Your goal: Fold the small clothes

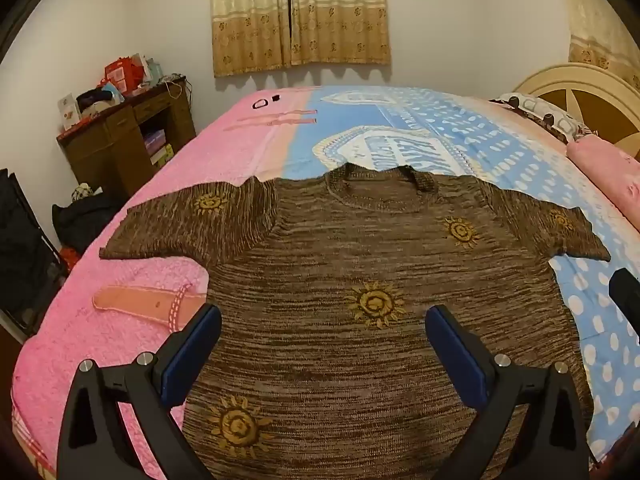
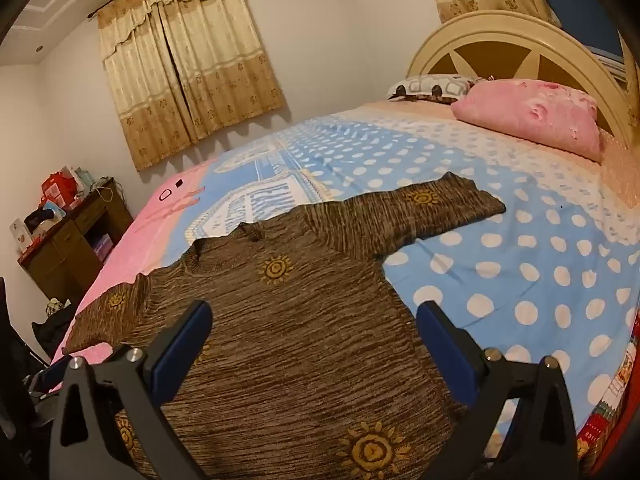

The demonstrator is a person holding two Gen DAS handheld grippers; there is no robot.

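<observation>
A small brown knitted shirt [image 1: 344,264] with yellow sun prints lies flat on the bed, face up, both short sleeves spread out and the collar at the far side. It also shows in the right wrist view [image 2: 296,320]. My left gripper [image 1: 322,344] is open and empty, hovering over the shirt's lower middle. My right gripper [image 2: 314,344] is open and empty, over the shirt's lower right part near its right side edge. The tip of the right gripper [image 1: 626,292] shows at the right edge of the left wrist view.
The bed cover [image 1: 480,148] is pink on the left and blue with white dots on the right. A pink pillow [image 2: 532,114] and a cream headboard [image 2: 516,46] are at the right. A cluttered wooden desk [image 1: 120,136] stands at the far left.
</observation>
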